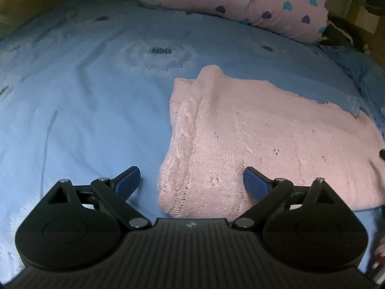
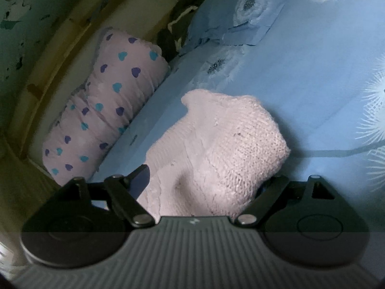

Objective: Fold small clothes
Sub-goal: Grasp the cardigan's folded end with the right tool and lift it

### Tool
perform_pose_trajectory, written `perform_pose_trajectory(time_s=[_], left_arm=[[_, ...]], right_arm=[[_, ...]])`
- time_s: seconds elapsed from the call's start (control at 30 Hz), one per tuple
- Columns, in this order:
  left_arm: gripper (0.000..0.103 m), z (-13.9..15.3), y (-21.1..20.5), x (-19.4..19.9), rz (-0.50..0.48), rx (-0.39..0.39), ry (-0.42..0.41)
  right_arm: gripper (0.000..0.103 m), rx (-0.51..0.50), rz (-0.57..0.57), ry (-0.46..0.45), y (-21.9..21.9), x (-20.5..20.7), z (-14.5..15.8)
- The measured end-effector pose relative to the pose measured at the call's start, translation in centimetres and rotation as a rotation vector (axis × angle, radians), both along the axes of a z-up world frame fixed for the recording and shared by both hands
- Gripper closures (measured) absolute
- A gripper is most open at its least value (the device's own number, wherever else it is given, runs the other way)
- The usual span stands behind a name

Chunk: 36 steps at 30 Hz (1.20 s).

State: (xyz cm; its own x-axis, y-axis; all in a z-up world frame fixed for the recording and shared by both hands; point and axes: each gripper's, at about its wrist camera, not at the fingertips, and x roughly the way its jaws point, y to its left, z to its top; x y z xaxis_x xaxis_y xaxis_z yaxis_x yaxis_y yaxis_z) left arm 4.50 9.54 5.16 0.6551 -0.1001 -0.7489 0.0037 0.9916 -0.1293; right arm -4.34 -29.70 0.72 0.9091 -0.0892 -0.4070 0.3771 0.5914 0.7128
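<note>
A pink knitted garment lies folded on the blue bed sheet, with one folded strip running along its left side. My left gripper hovers open over its near left corner, one blue finger on the sheet side and one over the knit. In the right wrist view the same garment bulges up in a soft hump between the fingers of my right gripper. Its jaws stand wide. The left finger sits beside the fabric, and the right finger is hidden behind the hump.
A pink pillow with blue and purple hearts lies along the far edge of the bed by the wall. A blue flowered pillowcase and dark clothing sit at the bed's end. Bare sheet spreads beside the garment.
</note>
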Motion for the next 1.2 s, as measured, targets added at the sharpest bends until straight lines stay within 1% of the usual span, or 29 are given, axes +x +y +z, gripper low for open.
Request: perform_pose_trajectory(time_s=[0.1, 0.17, 0.23, 0.37, 0.4, 0.43, 0.47, 0.53, 0.63, 0.73, 0.9, 1.0, 1.13, 1.2], left_arm=[[0.008, -0.2, 0.1, 0.6, 0.007, -0.024, 0.017], [0.008, -0.3, -0.1, 0.9, 0.007, -0.027, 0.024], [0.008, -0.4, -0.2, 1.2, 0.004, -0.035, 0.031], [0.008, -0.7, -0.3, 1.5, 0.008, -0.051, 0.044], [0.007, -0.7, -0.3, 1.5, 0.008, -0.053, 0.044], [0.007, -0.7, -0.3, 1.5, 0.007, -0.053, 0.045], [0.007, -0.7, -0.3, 1.5, 0.006, -0.051, 0.045], [0.007, -0.7, -0.2, 1.5, 0.006, -0.051, 0.045], [0.007, -0.7, -0.2, 1.5, 0.007, -0.054, 0.046], [0.007, -0.8, -0.1, 1.7, 0.004, -0.062, 0.051], [0.007, -0.8, 0.2, 1.6, -0.003, -0.066, 0.053], [0.007, -0.9, 0.4, 1.7, -0.009, -0.067, 0.053], [0.007, -0.6, 0.6, 1.5, -0.004, -0.073, 0.052], [0.007, -0.4, 0.8, 1.4, -0.005, -0.069, 0.042]], right_arm=[[0.017, -0.047, 0.036, -0.015, 0.2, 0.1, -0.3], [0.016, -0.058, 0.039, -0.019, 0.3, 0.2, -0.3], [0.016, -0.038, 0.028, -0.030, 0.1, 0.3, -0.3], [0.017, 0.048, -0.011, -0.087, -0.6, 0.1, -0.4], [0.018, 0.055, -0.011, -0.091, -0.7, 0.1, -0.4], [0.023, 0.056, -0.010, -0.091, -0.7, 0.2, -0.4], [0.026, 0.050, -0.008, -0.085, -0.8, 0.4, -0.4], [0.041, 0.030, -0.014, -0.052, -0.7, 0.7, -0.4], [0.056, 0.012, -0.016, -0.009, -0.9, 1.0, -0.6], [0.060, 0.003, 0.001, 0.016, -1.2, 1.2, -0.8], [0.060, -0.051, 0.014, 0.029, -0.8, 1.5, -0.8], [0.060, -0.037, 0.024, 0.027, -1.0, 1.5, -0.8], [0.074, -0.014, 0.032, 0.038, -1.5, 1.5, -0.5], [0.076, -0.028, 0.047, 0.045, -1.4, 1.5, 0.0]])
